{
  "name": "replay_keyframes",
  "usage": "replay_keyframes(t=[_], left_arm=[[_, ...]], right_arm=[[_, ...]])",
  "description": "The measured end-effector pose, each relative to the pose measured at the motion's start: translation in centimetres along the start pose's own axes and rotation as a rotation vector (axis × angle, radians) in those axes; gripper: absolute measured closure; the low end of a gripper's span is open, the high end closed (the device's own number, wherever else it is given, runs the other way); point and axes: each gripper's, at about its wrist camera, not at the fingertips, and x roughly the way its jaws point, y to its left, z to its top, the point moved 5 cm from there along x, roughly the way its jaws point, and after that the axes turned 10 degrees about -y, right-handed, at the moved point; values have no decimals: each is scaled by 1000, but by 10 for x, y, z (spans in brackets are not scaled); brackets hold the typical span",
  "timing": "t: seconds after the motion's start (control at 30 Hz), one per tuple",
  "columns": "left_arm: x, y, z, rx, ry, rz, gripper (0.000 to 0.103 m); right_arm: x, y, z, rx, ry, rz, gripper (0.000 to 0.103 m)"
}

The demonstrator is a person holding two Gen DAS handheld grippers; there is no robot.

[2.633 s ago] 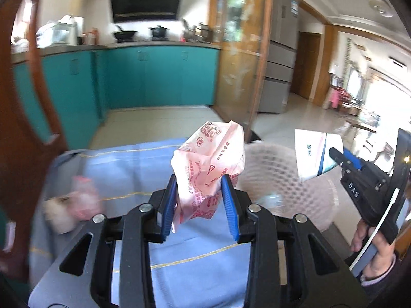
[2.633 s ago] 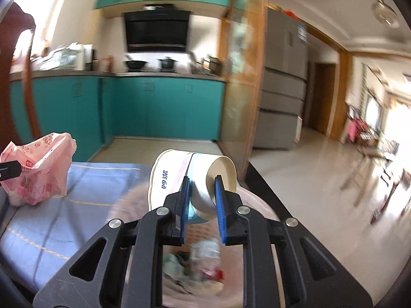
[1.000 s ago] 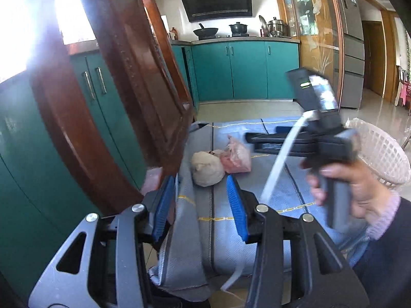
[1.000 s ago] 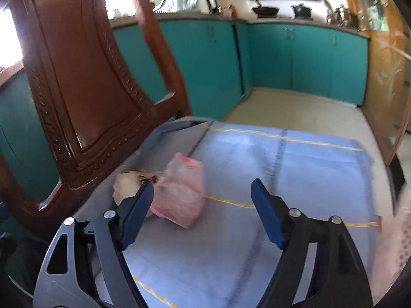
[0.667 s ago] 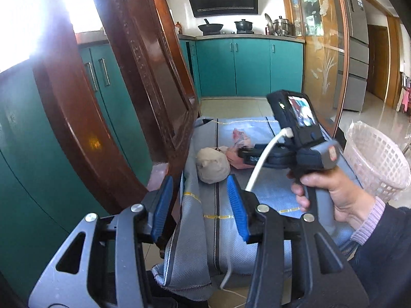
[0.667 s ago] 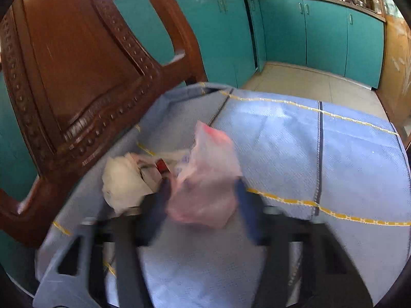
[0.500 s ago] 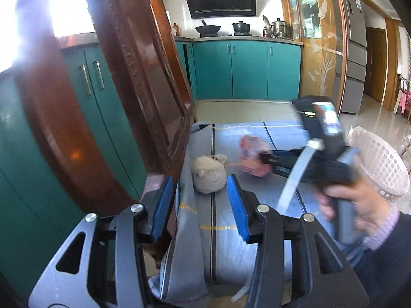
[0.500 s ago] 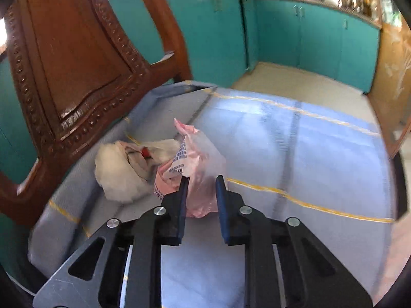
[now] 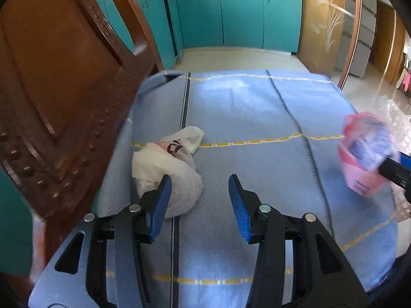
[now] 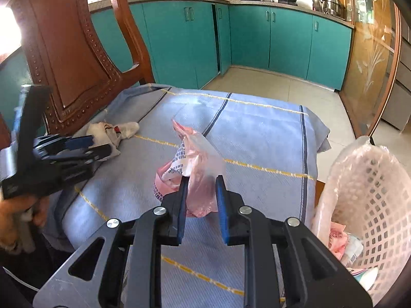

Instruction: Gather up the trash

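Chair (image 9: 59, 82) of dark carved wood stands at the far left, its back rising beside the table edge. The table is covered by a blue cloth (image 9: 257, 107) with yellow and dark stripes. Near the chair a white bag (image 9: 167, 169), crumpled and knotted, lies on the cloth. The left gripper (image 9: 197, 200) hangs over it with its jaws parted; they have just been opening a little further. The left blue pad stands in front of the bag's near side, and the right pad is over bare cloth, so nothing is pressed between them. In the right wrist view the same white bag (image 10: 113, 131) sits just past the tips of the left gripper (image 10: 95, 146), which a hand (image 10: 15, 215) grips at the handle.

Further right, the right gripper (image 10: 199, 192) is clamped on a pink bag (image 10: 195, 169) with printed text, which it holds above the cloth. From the left wrist camera this pink bag (image 9: 364, 151) appears blurred at the right edge.

At the far right a white basket (image 10: 370, 195) with a lattice wall and a clear liner stands beside the table, below the cloth's edge. Some wrappers lie inside it.
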Motion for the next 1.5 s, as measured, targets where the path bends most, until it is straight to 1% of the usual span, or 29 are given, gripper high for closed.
replay_keyframes(t=[0.07,0.1,0.17,0.27,0.33,0.4,0.47,0.57,0.6,0.7,0.83,0.9,1.0,1.07,1.13,1.27,1.4,1.5], left_arm=[[8,-1,-1,-9,11,9,56],[9,-1,-1,-19,12,7,60],[12,0,-3,-40,12,6,92],[5,1,-4,-78,-35,-30,99],[-3,0,-3,-97,-66,-64,100],[-17,-4,-1,-115,-102,-140,100],[-40,-11,-2,-120,-131,-217,100],[-64,-20,-8,-136,-135,-335,100],[-67,-22,-12,-133,-121,-347,100],[-66,-26,-24,-122,-74,-333,100],[-59,-28,-33,-99,-25,-286,100],[-62,-29,-32,-89,-27,-265,96],[-67,-26,-28,-90,-24,-258,85],[-73,-26,-25,-82,-36,-248,76],[-75,-25,-25,-77,-44,-233,72],[-77,-24,-24,-76,-38,-229,69],[-78,-25,-26,-76,-37,-222,63],[-78,-23,-28,-83,-34,-220,59]], right_arm=[[-3,1,-2,-3,5,11,81],[-3,2,-3,-6,5,16,81],[-5,3,-2,-12,6,20,81],[-6,4,-2,-8,13,29,81],[-6,4,-3,-5,19,34,81],[-6,3,-3,2,24,41,81],[-6,2,-5,18,33,52,81],[-6,-2,-7,35,45,40,80],[-5,-4,-8,37,49,31,80],[-2,-8,-11,44,59,10,80],[2,-8,-12,27,60,-4,79],[3,-8,-12,16,52,-12,76],[7,-10,-10,34,43,-18,74],[9,-13,-7,41,37,-30,74],[10,-14,-3,44,30,-41,73],[13,-11,1,27,25,-53,73],[10,-9,1,2,16,-70,66],[7,-12,-1,3,12,-69,64]])
